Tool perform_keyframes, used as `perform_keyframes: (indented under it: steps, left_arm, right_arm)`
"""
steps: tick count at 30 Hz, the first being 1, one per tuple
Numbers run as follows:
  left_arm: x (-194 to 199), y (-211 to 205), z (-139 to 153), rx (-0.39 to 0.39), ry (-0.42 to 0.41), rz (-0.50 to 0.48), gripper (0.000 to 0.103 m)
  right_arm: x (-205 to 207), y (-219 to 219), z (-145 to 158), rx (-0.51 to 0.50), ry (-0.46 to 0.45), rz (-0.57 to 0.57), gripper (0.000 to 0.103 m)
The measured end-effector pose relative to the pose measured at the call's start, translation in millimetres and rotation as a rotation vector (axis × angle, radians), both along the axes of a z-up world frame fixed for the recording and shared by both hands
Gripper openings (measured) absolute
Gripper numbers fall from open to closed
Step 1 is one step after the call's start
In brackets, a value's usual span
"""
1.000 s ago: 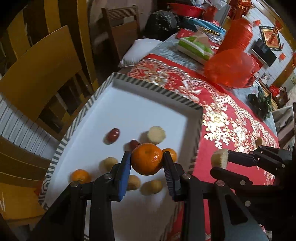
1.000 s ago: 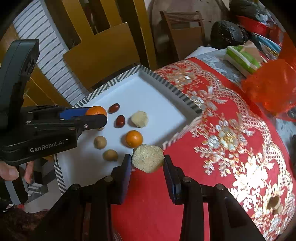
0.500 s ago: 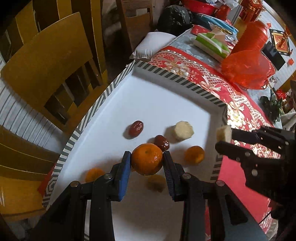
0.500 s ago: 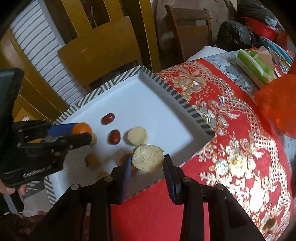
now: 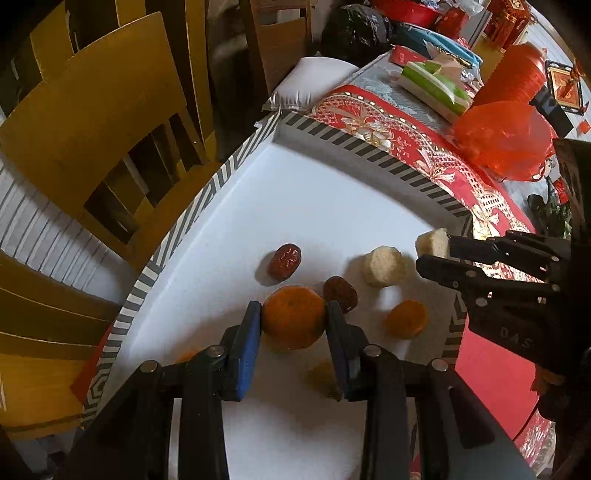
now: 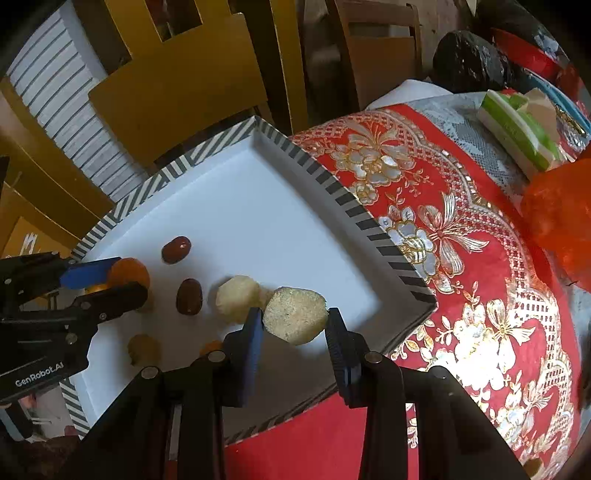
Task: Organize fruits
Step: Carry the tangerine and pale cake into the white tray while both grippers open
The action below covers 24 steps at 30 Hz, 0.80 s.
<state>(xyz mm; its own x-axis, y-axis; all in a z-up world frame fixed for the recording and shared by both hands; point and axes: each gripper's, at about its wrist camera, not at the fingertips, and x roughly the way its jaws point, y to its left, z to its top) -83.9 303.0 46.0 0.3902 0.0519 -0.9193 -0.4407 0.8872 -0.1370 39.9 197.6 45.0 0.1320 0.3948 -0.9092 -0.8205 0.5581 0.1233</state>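
Note:
A white tray with a striped rim (image 5: 207, 192) (image 6: 332, 184) lies on the red tablecloth. My left gripper (image 5: 293, 317) is shut on an orange tangerine (image 5: 293, 316) and holds it over the tray's near part. My right gripper (image 6: 295, 319) is shut on a pale rough round fruit (image 6: 295, 314) above the tray's right edge; it shows at the right in the left wrist view (image 5: 432, 242). On the tray lie two dark red dates (image 5: 284, 256) (image 5: 340, 293), a pale round fruit (image 5: 382, 260), a small tangerine (image 5: 406, 318) and small brownish fruits (image 6: 144, 347).
Yellow wooden chairs (image 5: 92, 110) stand beyond the tray's left side. A red plastic bag (image 5: 506, 136), a green-and-white tissue pack (image 5: 436, 86) and a black bag (image 5: 354, 33) sit on the far table. The red patterned cloth (image 6: 461, 258) spreads right of the tray.
Both grippers have moved forward over the tray with their fruits still held. The right gripper has come from the red cloth to above the tray's right edge.

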Motion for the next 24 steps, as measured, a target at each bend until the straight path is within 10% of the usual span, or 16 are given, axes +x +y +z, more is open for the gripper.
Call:
perform_keyframes:
  steps: [24]
  left_arm:
    - [7.6, 2.0, -1.9, 0.011, -0.002, -0.001, 0.042]
  right_arm:
    - [2.9, 6.5, -15.7, -0.018, 0.042, 0.013, 0.043]
